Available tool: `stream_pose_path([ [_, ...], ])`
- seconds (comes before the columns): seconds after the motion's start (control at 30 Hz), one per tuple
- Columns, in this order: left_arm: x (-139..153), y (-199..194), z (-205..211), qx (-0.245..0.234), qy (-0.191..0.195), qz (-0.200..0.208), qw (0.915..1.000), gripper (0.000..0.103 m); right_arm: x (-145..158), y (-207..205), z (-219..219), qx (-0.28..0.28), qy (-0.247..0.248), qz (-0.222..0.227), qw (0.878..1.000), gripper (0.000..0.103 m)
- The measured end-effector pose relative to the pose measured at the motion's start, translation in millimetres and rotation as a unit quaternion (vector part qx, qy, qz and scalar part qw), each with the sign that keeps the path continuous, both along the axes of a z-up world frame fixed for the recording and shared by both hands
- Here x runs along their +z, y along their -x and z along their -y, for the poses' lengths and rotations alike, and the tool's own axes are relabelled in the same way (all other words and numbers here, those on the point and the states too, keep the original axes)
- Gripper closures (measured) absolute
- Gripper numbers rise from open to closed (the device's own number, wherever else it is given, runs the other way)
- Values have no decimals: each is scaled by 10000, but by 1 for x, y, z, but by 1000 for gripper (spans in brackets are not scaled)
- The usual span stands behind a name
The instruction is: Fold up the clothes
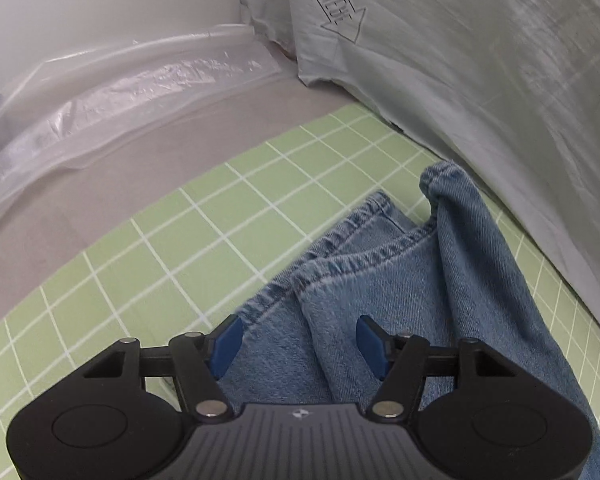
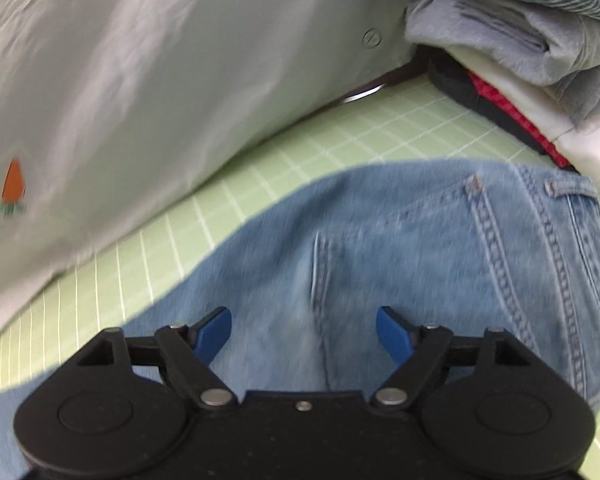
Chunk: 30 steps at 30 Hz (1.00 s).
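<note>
jeans: (image 1: 400,300) blue denim, lying flat on the green grid mat (image 1: 160,248) that covers the tabletop; hems at one end in the left wrist view, waistband and pocket stitching (image 2: 500,248) at the other in the right wrist view
long axis: seems to run from hems to waist, one hand over each end
left gripper: (image 1: 298,344) fingers apart, nothing between them, denim directly below and ahead; the hems lie just forward of the tips
right gripper: (image 2: 304,336) fingers apart and empty, over the seat of the jeans, waistband ahead and to the right
nearer hand: left for the hems, right for the waist
neighbours: pale grey shirt (image 2: 160,80) just beside the jeans; folded pile (image 2: 540,60) near the waistband
likely next: each hand takes its own end
</note>
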<state>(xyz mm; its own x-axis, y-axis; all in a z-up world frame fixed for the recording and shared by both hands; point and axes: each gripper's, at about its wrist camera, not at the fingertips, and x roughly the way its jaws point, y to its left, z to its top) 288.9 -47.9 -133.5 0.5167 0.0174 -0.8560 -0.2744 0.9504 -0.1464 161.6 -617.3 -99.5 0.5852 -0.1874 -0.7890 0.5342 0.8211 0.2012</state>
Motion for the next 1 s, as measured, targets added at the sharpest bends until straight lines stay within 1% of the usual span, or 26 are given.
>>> stream_pose_path([
  [0.1, -5, -9, 6, -20, 104, 17, 9999, 43, 1, 1, -11, 0, -12, -41, 10000, 23],
  [0.13, -6, -11, 8, 28, 96, 32, 9999, 52, 2, 0, -14, 8, -33, -27, 10000, 23],
  [0.2, -7, -15, 10, 76, 86, 49, 9999, 78, 3, -4, -19, 19, -51, 12, 10000, 23],
  [0.23, -6, -16, 8, 95, 124, 56, 9999, 93, 3, -7, -21, 33, -61, 29, 10000, 23],
  [0.3, -1, -13, 3, 129, 202, 122, 9996, 100, 4, -10, -28, 85, -46, 30, 9999, 23],
  [0.37, 12, -4, -6, 179, 215, 280, 9992, 101, 6, -12, -33, 125, 59, -13, 9999, 23],
  [0.4, 21, 3, -11, 262, 201, 375, 9988, 101, 7, -11, -35, 133, 67, -5, 9999, 23],
  [0.47, 27, 18, -27, 421, 289, 430, 9978, 100, 8, -9, -35, 110, 3, 53, 9999, 23],
  [0.53, 32, 34, -43, 580, 394, 465, 9965, 99, 8, -6, -35, 82, -91, 100, 9999, 23],
  [0.57, 27, 38, -46, 646, 342, 360, 9967, 93, 7, -5, -35, 68, -146, 107, 9998, 23],
  [0.63, 14, 42, -49, 818, 124, 48, 9966, 87, 5, -4, -36, 52, -246, 72, 9997, 23],
  [0.67, 9, 44, -49, 946, -20, -122, 9954, 78, 6, -4, -37, 54, -263, 60, 9996, 23],
  [0.7, 7, 47, -50, 1051, -17, -158, 9943, 72, 8, -4, -38, 78, -253, 66, 9996, 23],
  [0.77, 4, 53, -52, 1242, 89, -138, 9921, 41, 12, -4, -39, 168, -203, 88, 9996, 22],
  [0.8, 3, 55, -53, 1303, 141, -122, 9913, 36, 13, -4, -40, 213, -179, 99, 9996, 22],
  [0.9, 0, 51, -48, 1189, 270, -132, 9925, 35, 14, -3, -42, 254, -140, 74, 9996, 22],
  [1.0, -1, 45, -43, 1225, 187, -177, 9921, 35, 15, -2, -46, 246, -154, 60, 9996, 22],
])
